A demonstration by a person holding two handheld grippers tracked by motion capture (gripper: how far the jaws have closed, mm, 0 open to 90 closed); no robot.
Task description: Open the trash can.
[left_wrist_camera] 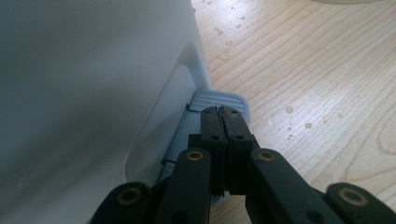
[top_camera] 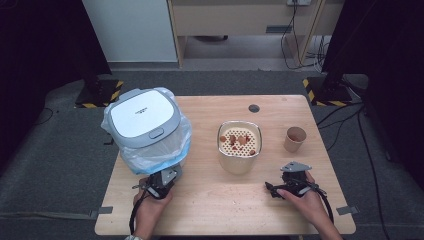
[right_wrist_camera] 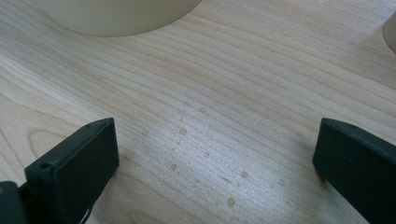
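Observation:
A white pedal bin (top_camera: 145,122) with a grey-rimmed lid and a clear plastic liner stands at the table's left; its lid is down. My left gripper (top_camera: 166,178) is at the bin's front base. In the left gripper view its jaws are pressed together with nothing between them, and the left gripper (left_wrist_camera: 222,112) has its tips just over the bin's ribbed grey pedal (left_wrist_camera: 219,99). Whether they touch the pedal I cannot tell. My right gripper (top_camera: 292,176) rests low at the front right, and the right gripper (right_wrist_camera: 215,140) is wide open over bare wood.
A beige container (top_camera: 239,157) with a perforated insert holding reddish pieces stands mid-table. A brown paper cup (top_camera: 295,139) is to its right. The wooden table (top_camera: 210,210) has small droplets in front of both grippers. A round cable hole (top_camera: 254,108) sits near the far edge.

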